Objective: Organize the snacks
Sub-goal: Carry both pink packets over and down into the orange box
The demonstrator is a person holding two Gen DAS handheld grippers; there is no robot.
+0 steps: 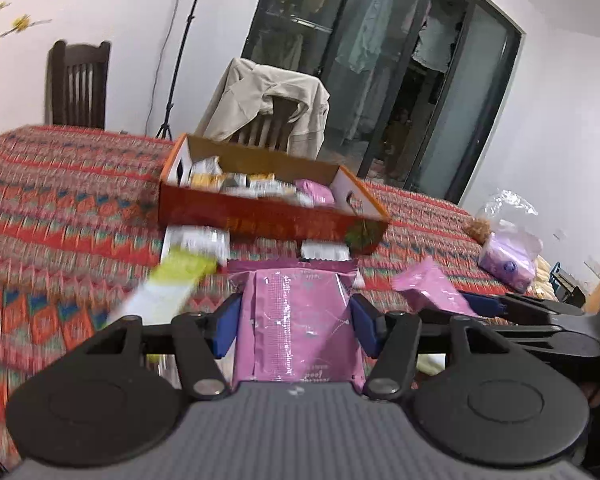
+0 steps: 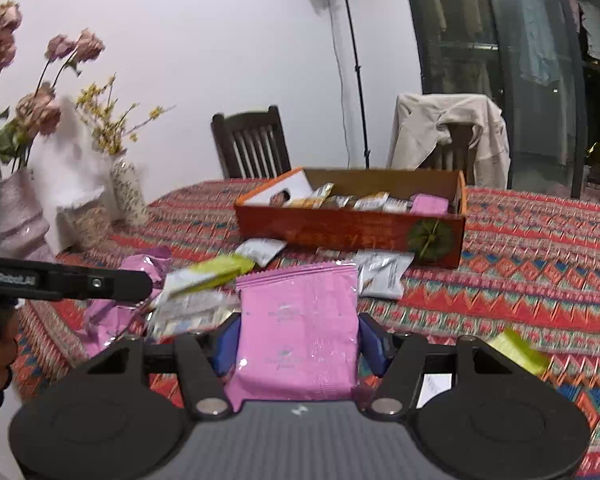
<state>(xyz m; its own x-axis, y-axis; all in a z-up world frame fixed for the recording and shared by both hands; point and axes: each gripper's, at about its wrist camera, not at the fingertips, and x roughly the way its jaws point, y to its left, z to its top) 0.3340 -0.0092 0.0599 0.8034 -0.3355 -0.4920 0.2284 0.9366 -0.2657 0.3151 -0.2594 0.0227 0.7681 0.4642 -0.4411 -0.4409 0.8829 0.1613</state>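
Packets, pink and foil-light, pinched in both your grippers.
Left fingers [image 1: 227,326] pinch one pink packet [image 1: 300,320], right fingers [image 2: 227,344] another [image 2: 300,332]; soft, crinkly, slippery, so grip mid-body toward the box [image 2: 352,232].

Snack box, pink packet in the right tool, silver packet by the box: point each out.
Snack box [image 2: 340,232]: right wrist view, red front wall.
Pink packet [image 2: 300,328]: right wrist view, middle of its face.
Silver packet [image 2: 382,276]: right wrist view, middle of its face.
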